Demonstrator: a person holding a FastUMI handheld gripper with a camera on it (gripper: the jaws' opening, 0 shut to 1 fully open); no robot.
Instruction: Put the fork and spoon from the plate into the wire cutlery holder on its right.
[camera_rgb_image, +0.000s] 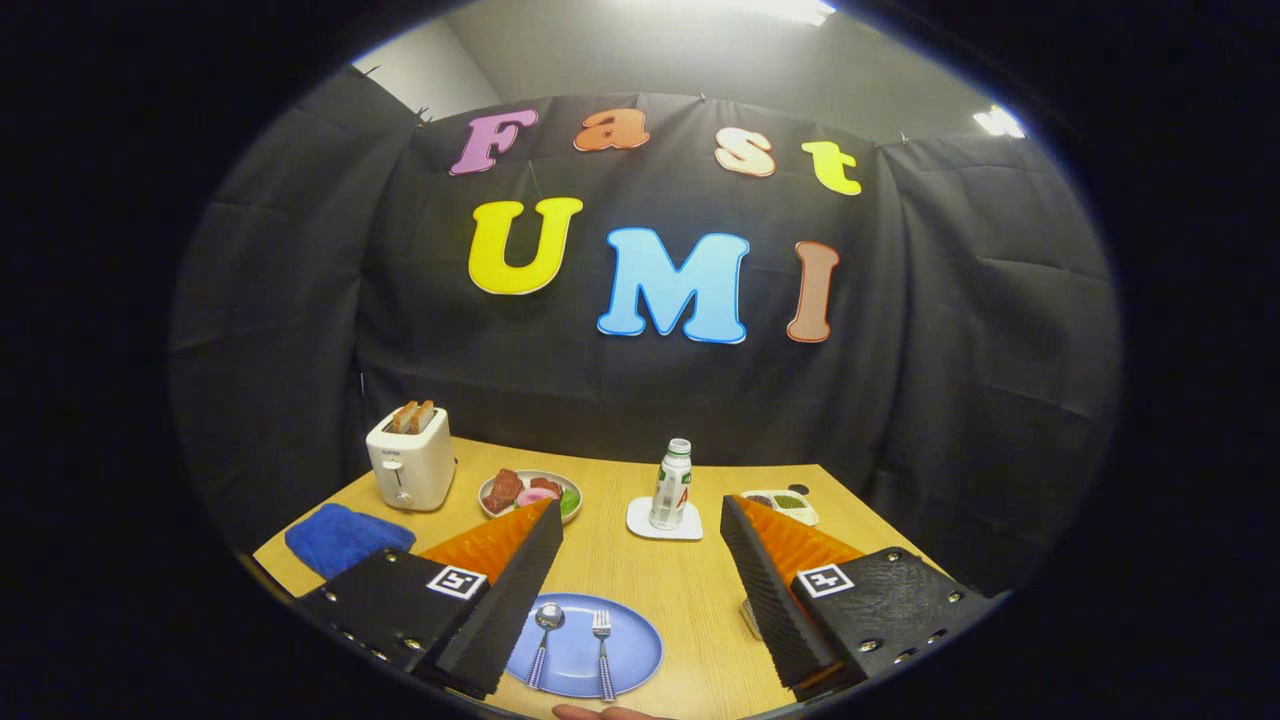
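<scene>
Fork and spoon lay side by side on a round blue plate, the spoon on the left, both with their long axes running roughly away from the camera, heads at the far end and striped handles pointing back toward the near edge of the wooden table. Both were shiny metal at the head (the tines and the oval bowl caught the light). The gripper hung above the plate with its ribbed black fingers spread wide, holding nothing. A sliver of the wire cutlery holder peeked out beside the right finger, right of the plate.
</scene>
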